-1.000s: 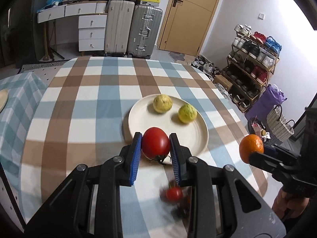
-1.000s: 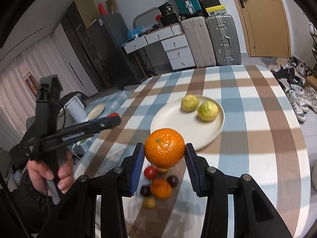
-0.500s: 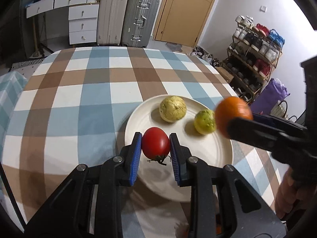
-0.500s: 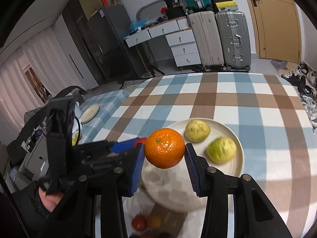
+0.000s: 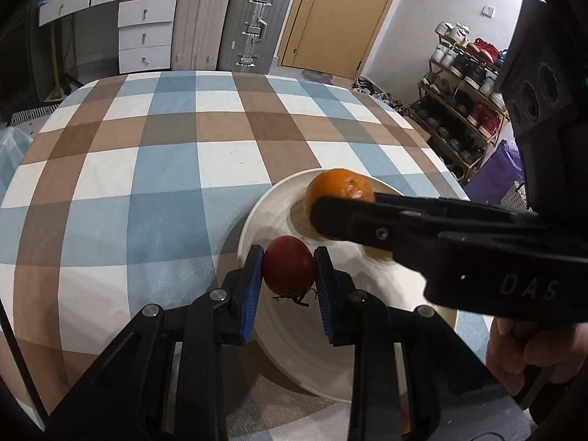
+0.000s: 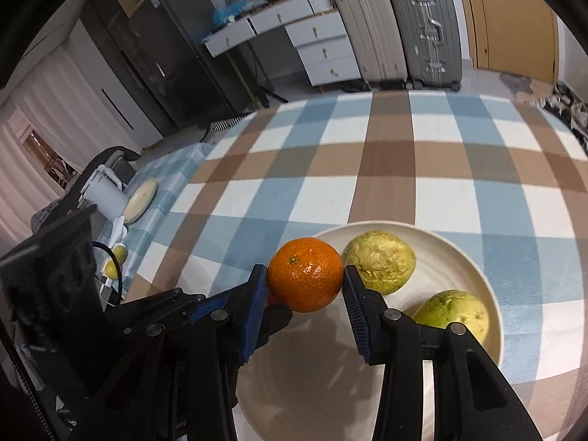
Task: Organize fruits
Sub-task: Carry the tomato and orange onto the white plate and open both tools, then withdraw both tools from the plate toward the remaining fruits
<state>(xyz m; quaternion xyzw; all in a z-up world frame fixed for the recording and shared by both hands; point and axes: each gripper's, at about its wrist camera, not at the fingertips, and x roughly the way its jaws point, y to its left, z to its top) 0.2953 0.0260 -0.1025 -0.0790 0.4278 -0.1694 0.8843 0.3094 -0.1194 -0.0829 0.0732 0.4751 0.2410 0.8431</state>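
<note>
My left gripper (image 5: 288, 270) is shut on a red tomato (image 5: 288, 266), stem side down, just above the near left part of the white plate (image 5: 257, 217). My right gripper (image 6: 305, 281) is shut on an orange tangerine (image 6: 305, 279) over the plate's (image 6: 474, 261) left side; in the left wrist view it reaches in from the right with the tangerine (image 5: 340, 187) at its tip. Two yellow-green wrinkled fruits (image 6: 380, 261) (image 6: 454, 310) lie on the plate, hidden in the left wrist view behind the right gripper. The left gripper (image 6: 272, 301) sits close below the tangerine.
The plate rests on a table with a blue, brown and white checked cloth (image 5: 165, 169). A hand (image 5: 529, 345) holds the right gripper's handle at the right. Suitcases (image 5: 253, 22), drawers and a shoe rack (image 5: 466, 92) stand beyond the table. A side surface at the left carries small items (image 6: 139, 200).
Both grippers have come forward and down over the plate with their fruit. The right gripper has swung in from the right, and it now covers the two yellow-green fruits in the left wrist view.
</note>
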